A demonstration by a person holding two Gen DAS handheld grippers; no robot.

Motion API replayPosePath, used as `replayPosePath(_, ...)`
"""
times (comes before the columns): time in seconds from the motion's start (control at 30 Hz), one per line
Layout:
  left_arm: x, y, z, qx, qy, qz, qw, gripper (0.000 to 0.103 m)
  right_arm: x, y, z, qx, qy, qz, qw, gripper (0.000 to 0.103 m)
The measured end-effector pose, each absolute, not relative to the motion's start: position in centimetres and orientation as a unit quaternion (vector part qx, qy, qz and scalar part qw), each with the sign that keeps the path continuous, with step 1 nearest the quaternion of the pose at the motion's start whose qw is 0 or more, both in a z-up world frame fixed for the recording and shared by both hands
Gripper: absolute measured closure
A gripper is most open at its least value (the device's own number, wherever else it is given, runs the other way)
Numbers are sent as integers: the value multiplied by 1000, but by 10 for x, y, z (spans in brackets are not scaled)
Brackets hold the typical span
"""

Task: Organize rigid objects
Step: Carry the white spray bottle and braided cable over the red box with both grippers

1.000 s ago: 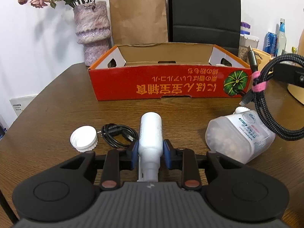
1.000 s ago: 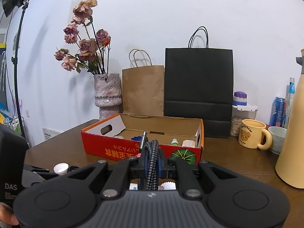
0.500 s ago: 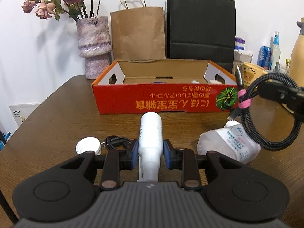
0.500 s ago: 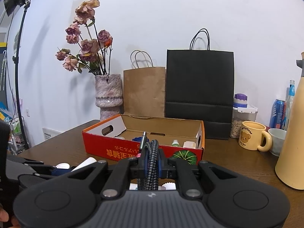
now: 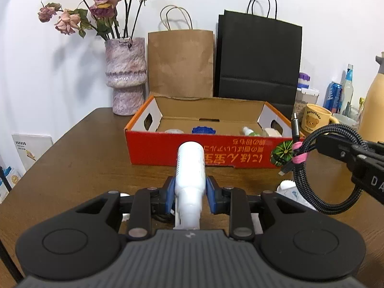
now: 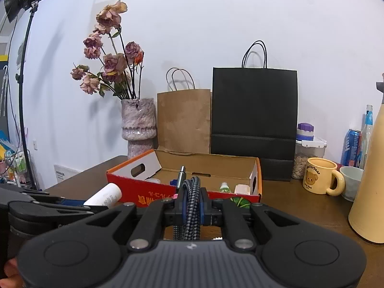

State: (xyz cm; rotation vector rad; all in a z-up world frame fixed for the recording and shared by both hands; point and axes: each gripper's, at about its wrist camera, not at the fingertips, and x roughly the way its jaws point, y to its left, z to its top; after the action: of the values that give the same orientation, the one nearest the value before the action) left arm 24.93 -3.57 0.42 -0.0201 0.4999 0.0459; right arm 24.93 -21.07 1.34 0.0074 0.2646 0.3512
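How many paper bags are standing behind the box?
2: a brown paper bag behind the red box's left half, and a black paper bag immediately to its right.

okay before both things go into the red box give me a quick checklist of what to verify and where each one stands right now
1. Left hand-held gripper shut on the white bottle: ok.
2. Right hand-held gripper shut on the braided cable coil: ok.
3. Red box open on top: ok.
4. Free floor space between the blue item and green-capped bottle inside: cannot tell.
5. Bottle lifted above the box's front wall: not ok, its tip overlaps the wall.
6. Loose cable plug clear of the rim: cannot tell.
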Motion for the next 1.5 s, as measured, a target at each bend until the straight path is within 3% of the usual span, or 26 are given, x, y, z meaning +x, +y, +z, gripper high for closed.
replayPosePath(1.5,337,-18,39,-43,200,34,978,75,343,-174,33,3,116,167,979,94)
